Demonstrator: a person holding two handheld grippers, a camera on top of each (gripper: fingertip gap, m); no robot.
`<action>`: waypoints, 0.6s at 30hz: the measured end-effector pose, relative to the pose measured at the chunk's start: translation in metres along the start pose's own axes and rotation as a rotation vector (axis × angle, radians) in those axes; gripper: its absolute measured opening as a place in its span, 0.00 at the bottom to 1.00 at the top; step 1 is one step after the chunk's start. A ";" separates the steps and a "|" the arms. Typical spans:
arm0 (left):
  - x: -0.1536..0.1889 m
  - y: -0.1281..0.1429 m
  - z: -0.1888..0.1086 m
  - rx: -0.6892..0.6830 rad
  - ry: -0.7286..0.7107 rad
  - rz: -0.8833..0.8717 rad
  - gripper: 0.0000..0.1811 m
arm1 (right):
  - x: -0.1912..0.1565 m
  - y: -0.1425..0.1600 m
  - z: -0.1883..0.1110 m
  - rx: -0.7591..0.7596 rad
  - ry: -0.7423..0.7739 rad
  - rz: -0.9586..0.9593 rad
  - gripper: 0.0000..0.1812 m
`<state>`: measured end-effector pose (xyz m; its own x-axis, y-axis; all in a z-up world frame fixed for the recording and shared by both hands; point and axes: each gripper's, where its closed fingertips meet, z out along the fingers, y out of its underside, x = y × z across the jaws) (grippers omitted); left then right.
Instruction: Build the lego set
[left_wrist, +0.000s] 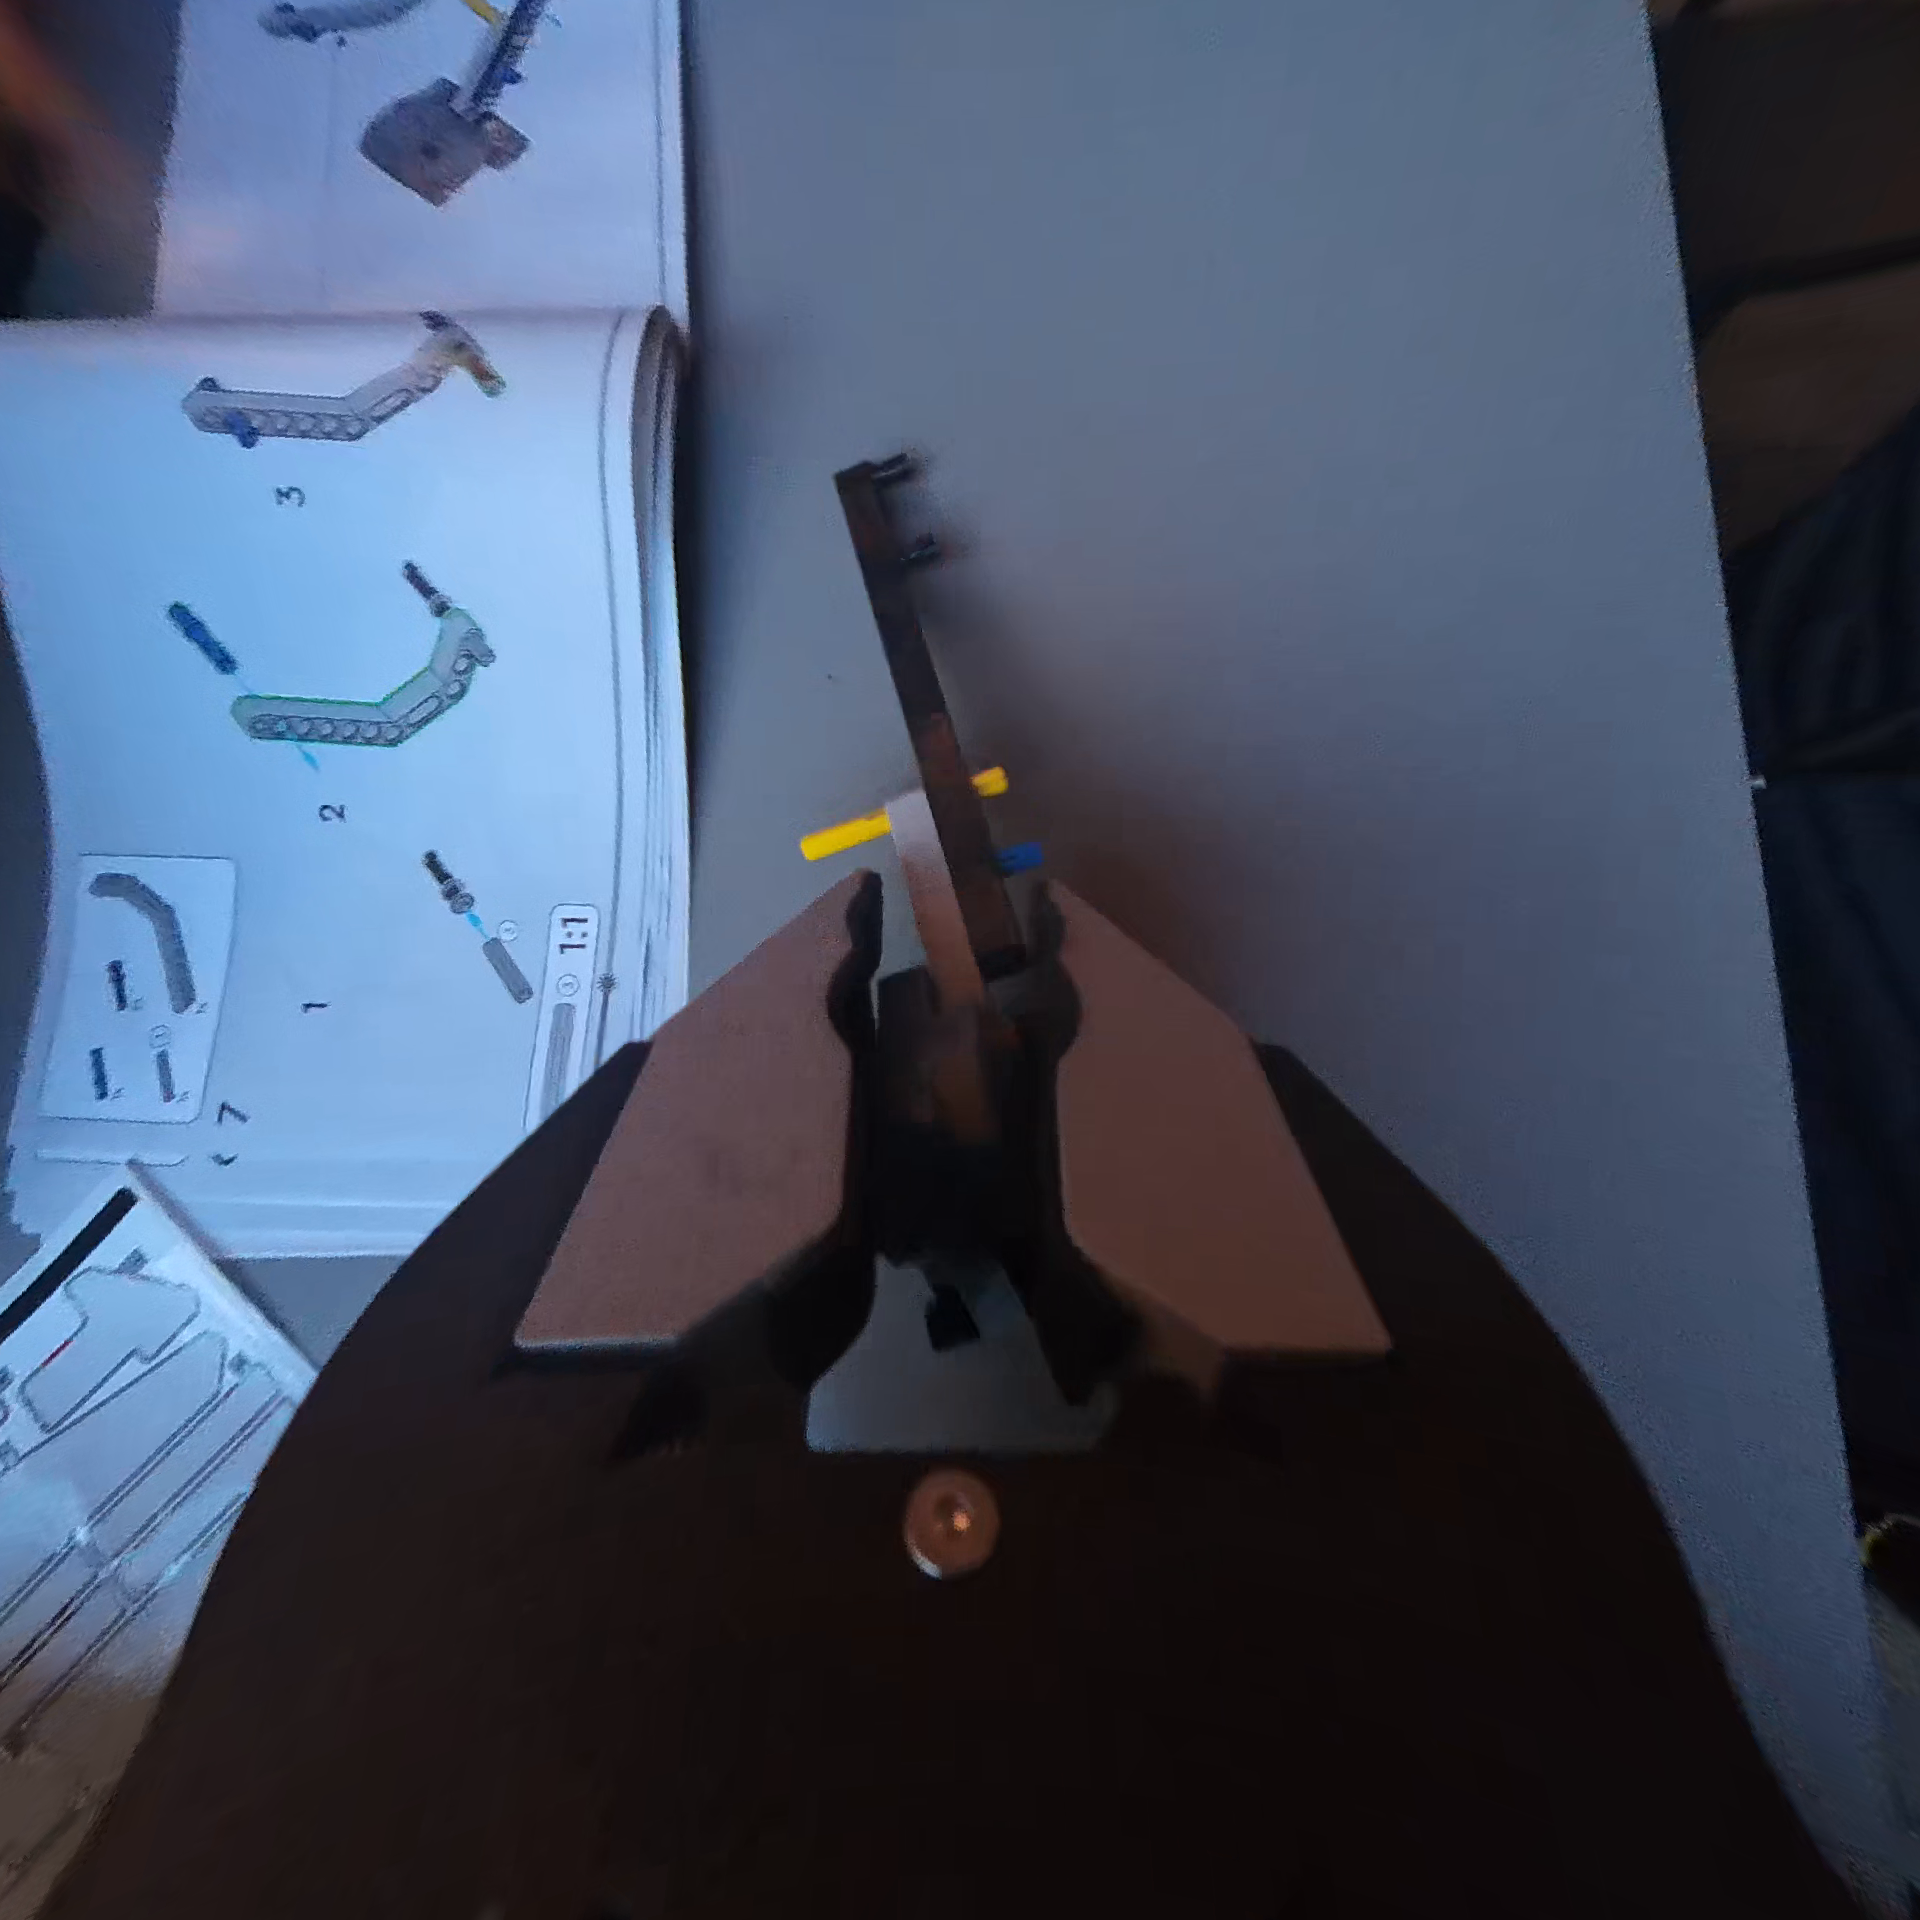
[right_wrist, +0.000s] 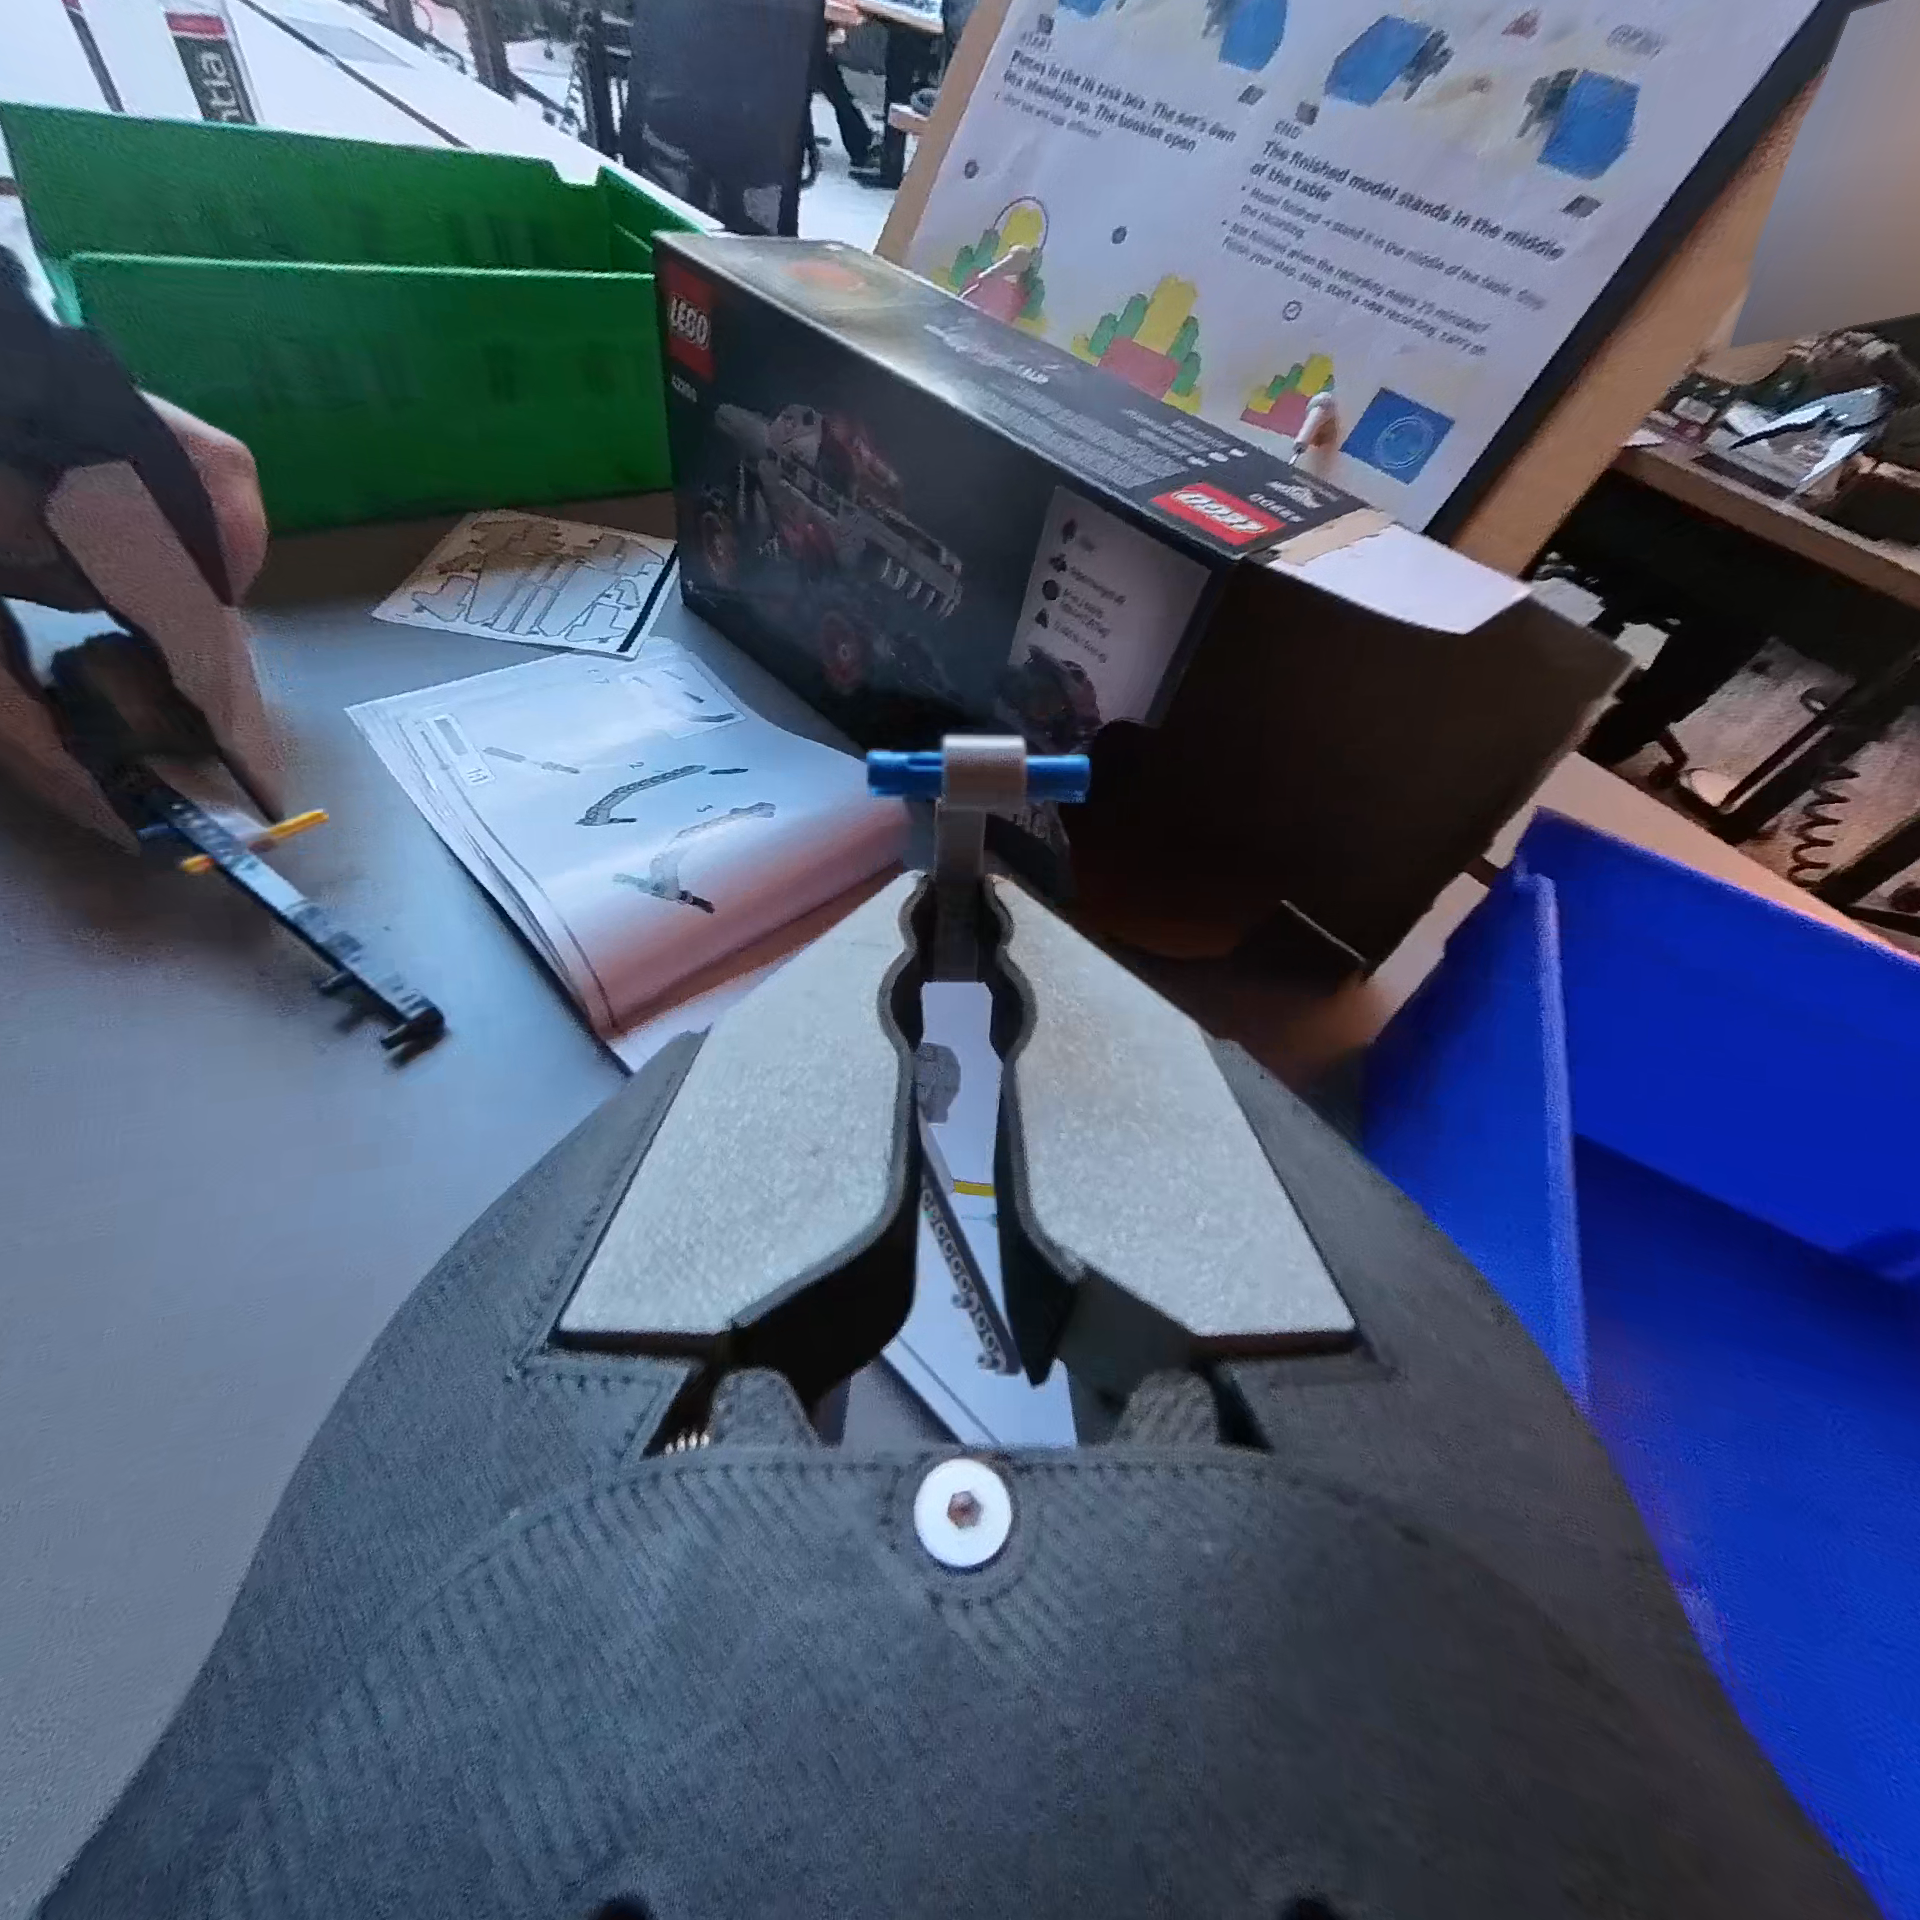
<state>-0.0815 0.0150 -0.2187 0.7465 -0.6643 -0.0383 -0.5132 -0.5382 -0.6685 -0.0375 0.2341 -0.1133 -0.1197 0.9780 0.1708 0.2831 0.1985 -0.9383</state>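
Note:
My left gripper (left_wrist: 951, 914) is shut on a long black beam assembly (left_wrist: 914, 665). A grey piece (left_wrist: 930, 883), a yellow axle (left_wrist: 847, 836) and a blue pin (left_wrist: 1018, 855) sit on it, and two black pins stick out at its far end. It is held over the grey table (left_wrist: 1299, 520). In the right wrist view the same assembly (right_wrist: 301, 914) shows at far left with the left gripper (right_wrist: 197, 821) on it. My right gripper (right_wrist: 956, 914) is shut on a small grey beam (right_wrist: 971, 821) with a blue pin (right_wrist: 977, 774) through its top.
The open instruction booklet (left_wrist: 343, 727) lies left of the assembly and also shows in the right wrist view (right_wrist: 644, 821). A sticker sheet (right_wrist: 530, 582), the black set box (right_wrist: 987, 540), a green bin (right_wrist: 343, 343), a blue bin (right_wrist: 1662, 1091) and an instruction board (right_wrist: 1299, 229) stand around. Across from one pair of fingers to the other is roughly 25 centimetres.

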 end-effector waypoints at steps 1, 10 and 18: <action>0.001 0.000 0.001 0.003 0.004 0.004 0.15 | -0.002 0.001 0.002 -0.005 -0.008 -0.001 0.03; 0.012 -0.012 -0.001 0.080 0.097 0.001 0.13 | -0.035 0.014 0.018 -0.075 -0.150 0.015 0.03; 0.016 -0.019 -0.005 0.110 0.091 0.046 0.21 | -0.094 0.046 0.042 -0.268 -0.318 -0.120 0.03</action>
<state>-0.0622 0.0123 -0.2023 0.6793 -0.7339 -0.0060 -0.4926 -0.4499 -0.7450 -0.0536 0.1485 -0.1851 -0.4427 0.8867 0.1338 0.4809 0.3607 -0.7992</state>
